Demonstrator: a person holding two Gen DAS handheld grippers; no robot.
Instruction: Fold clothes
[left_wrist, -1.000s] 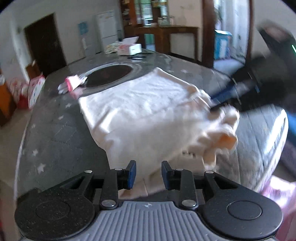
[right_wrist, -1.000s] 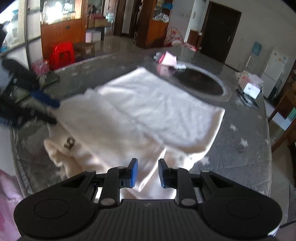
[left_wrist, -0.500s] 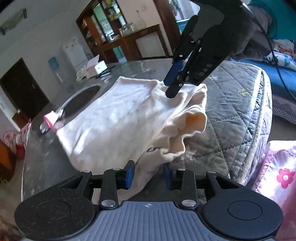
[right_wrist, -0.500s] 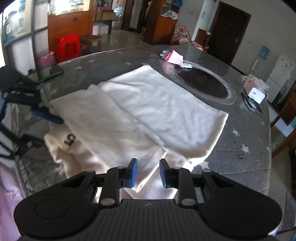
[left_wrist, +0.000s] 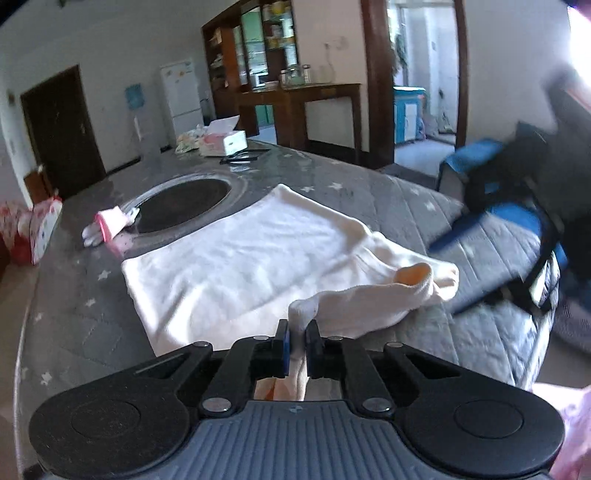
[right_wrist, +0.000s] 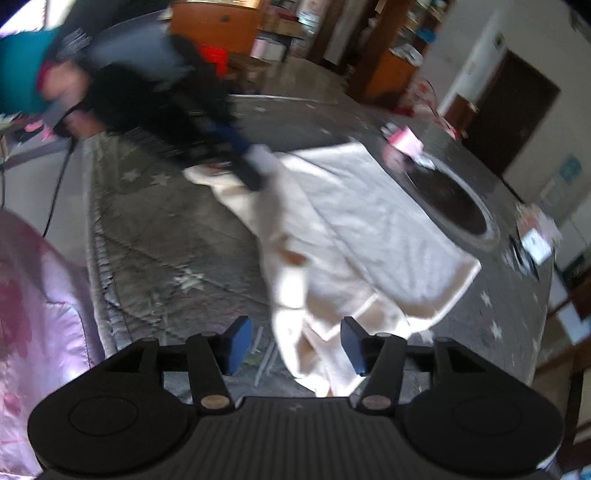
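On grey star-quilted table cover (left_wrist: 424, 206), cream fleece garment (left_wrist: 240, 258) lay mostly flat, long axis running from near rim toward dark round inset (left_wrist: 181, 203). Left gripper (left_wrist: 297, 345) pinched shut on raised sleeve-like end of garment (left_wrist: 369, 299), fabric bunched between blue pads. Right gripper (right_wrist: 295, 345) spread wide, holding nothing, garment's near hem just ahead between its fingers. Left nearer to free end; judged next fold would carry that end across body toward inset.

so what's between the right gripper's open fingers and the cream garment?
Nothing: right wrist view shows the cream garment hem already lying between the right gripper fingers, over the grey quilted cover.
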